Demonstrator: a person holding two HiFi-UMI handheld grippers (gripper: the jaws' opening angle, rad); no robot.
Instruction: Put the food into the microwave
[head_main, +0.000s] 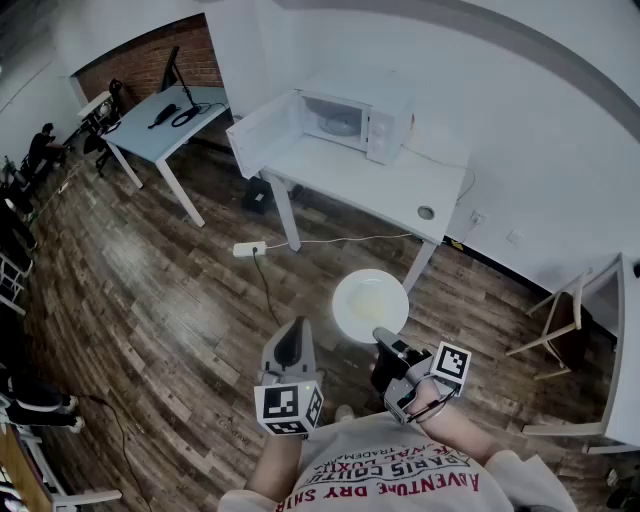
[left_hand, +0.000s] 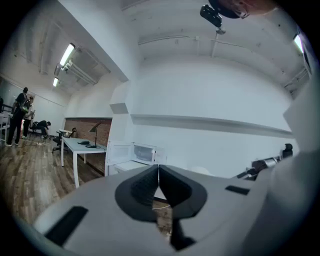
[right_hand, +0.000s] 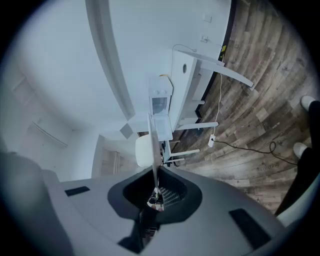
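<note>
Low in the frame, the left tongs (head_main: 290, 342) were pressed together, empty; the right tongs (head_main: 384, 338) pinched the rim of the food plate (head_main: 368, 298), above the wooden floor (head_main: 170, 290). Farther up, the microwave (head_main: 352, 120) stood open on the white bench (head_main: 400, 190).

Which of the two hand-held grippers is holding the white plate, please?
The right hand-held gripper: its jaws pinch the rim of the white plate, whereas the left hand-held gripper is shut on nothing.
</note>
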